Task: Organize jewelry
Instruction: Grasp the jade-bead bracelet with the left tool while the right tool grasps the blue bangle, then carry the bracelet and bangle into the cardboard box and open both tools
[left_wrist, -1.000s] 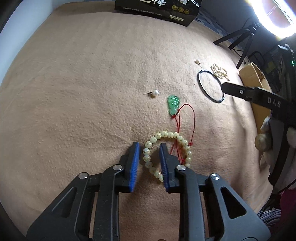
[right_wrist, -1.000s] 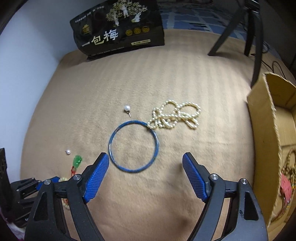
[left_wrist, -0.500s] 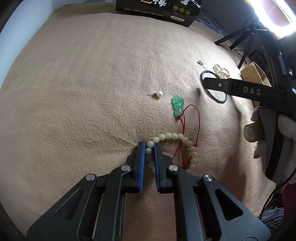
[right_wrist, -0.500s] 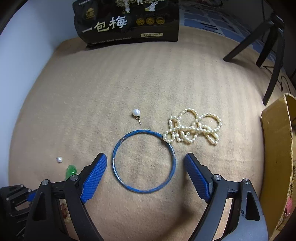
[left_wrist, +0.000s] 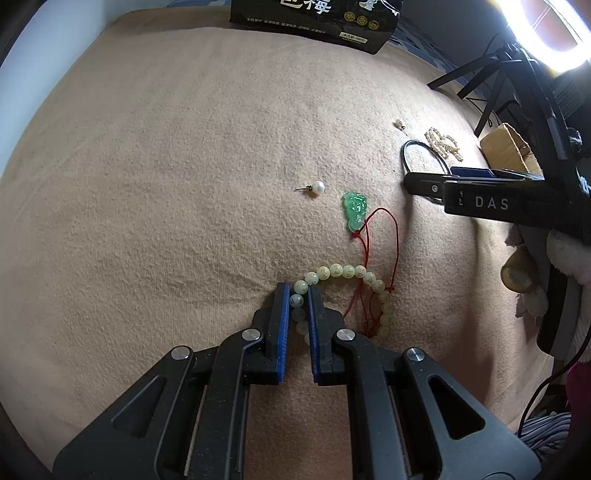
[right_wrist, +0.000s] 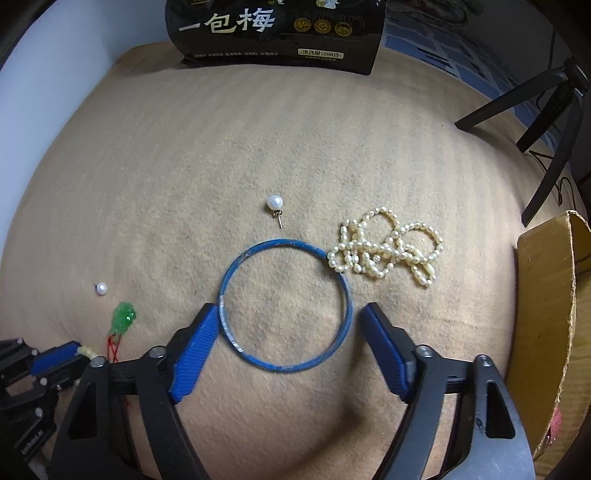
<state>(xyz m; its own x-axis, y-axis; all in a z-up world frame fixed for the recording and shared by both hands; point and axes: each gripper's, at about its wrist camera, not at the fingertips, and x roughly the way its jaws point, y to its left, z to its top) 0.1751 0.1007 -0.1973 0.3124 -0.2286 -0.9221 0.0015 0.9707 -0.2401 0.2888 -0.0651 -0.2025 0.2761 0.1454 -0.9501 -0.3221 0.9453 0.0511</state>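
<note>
At lower centre, the left tongs (left_wrist: 298, 295) pinch the bead bracelet (left_wrist: 345, 273), apparently gripping two beads. The right tongs (right_wrist: 288, 321) are spread wide, with the blue bangle (right_wrist: 284, 304) lying between their tips, its left edge touching one pad.

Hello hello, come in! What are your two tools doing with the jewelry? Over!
Left tool shut on bead bracelet. Right tool open, straddling blue bangle, not gripping. Red cord tangled under bracelet; pearl necklace touching bangle.
</note>
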